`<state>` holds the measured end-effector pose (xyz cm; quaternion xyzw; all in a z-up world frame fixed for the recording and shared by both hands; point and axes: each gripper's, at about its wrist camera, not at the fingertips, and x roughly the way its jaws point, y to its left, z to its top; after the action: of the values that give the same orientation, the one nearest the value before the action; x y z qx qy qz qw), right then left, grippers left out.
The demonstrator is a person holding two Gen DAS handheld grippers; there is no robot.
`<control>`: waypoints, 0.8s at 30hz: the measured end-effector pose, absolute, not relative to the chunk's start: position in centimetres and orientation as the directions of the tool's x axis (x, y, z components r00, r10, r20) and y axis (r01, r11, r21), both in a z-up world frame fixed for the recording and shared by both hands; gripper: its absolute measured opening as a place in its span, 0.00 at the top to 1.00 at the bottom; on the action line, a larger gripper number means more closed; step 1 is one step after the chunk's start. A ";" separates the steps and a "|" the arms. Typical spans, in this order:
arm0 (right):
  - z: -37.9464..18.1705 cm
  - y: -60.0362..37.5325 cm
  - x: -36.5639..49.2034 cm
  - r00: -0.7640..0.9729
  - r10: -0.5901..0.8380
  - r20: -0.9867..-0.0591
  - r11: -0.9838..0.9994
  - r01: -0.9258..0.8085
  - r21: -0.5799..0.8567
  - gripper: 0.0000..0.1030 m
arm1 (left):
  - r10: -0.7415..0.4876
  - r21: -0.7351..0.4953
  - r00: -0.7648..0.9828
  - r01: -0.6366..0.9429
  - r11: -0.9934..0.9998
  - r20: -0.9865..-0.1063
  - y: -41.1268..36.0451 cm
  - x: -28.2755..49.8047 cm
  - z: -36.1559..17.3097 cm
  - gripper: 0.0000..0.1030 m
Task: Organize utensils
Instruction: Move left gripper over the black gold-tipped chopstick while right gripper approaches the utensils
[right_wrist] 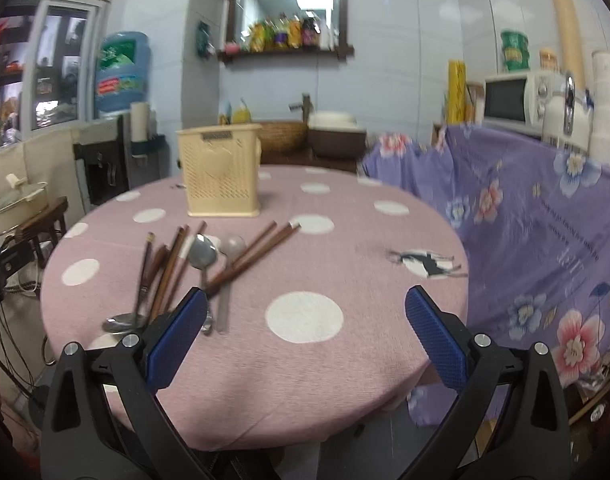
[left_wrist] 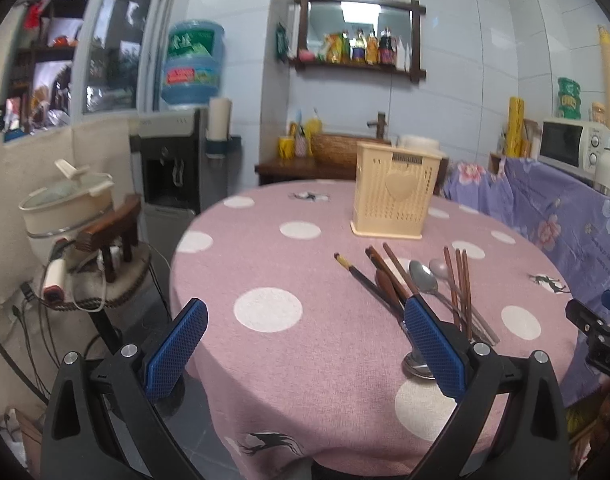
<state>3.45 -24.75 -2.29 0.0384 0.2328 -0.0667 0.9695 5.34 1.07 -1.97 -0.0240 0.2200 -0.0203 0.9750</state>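
A: State of the left gripper (left_wrist: 305, 320)?

B: Jaws spread wide, nothing between the blue pads (left_wrist: 177, 348). It hangs over the near edge of the table (left_wrist: 265, 380).

A: Right gripper (right_wrist: 305, 312)?

B: Same condition: fully apart, empty, above the pink dotted cloth (right_wrist: 345, 380).

A: Location of the utensils?

B: One loose pile on the cloth. In the left wrist view the pile lies at 1 o'clock from the gripper; its right pad overlaps the near ends. In the right wrist view it lies at 10 o'clock, just beyond the left pad. Contents: brown chopsticks (right_wrist: 257, 250) fanned and crossing, a metal spoon (right_wrist: 203, 256) bowl up, a second spoon (right_wrist: 233, 246) beside it, a ladle (right_wrist: 119, 322) nearest the table edge.

A: Holder (left_wrist: 395, 190)?

B: Cream, perforated, upright at 12 o'clock beyond the pile, well apart from it. Whether it holds anything cannot be told.
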 end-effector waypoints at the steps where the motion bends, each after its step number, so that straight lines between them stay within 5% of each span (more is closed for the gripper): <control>1: -2.4 -25.2 4.1 0.875 -0.096 -0.474 0.988 0.141 0.060 0.05 | -0.058 -0.056 0.891 0.037 0.998 -0.451 1.2 6.2 -1.9 0.05; 5: -2.7 -26.2 6.7 0.845 -0.054 -0.533 0.990 0.116 0.085 0.05 | -0.118 -0.087 0.861 0.086 0.992 -0.494 1.8 8.9 -1.5 0.06; 18: -3.3 -23.7 12.9 0.775 0.062 -0.629 0.997 -0.024 0.068 0.14 | -0.327 -0.294 0.605 0.156 0.943 -0.726 0.2 18.7 -4.1 0.67; 24: -3.2 -22.8 14.0 0.776 0.077 -0.626 0.997 -0.058 0.051 0.14 | -0.332 -0.310 0.551 0.136 0.941 -0.765 -1.1 22.4 -4.1 0.76</control>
<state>14.02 -22.80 -3.19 0.0144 0.3330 0.0356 0.9421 22.43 -1.07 -4.14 -0.1079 0.4542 -0.1341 0.8741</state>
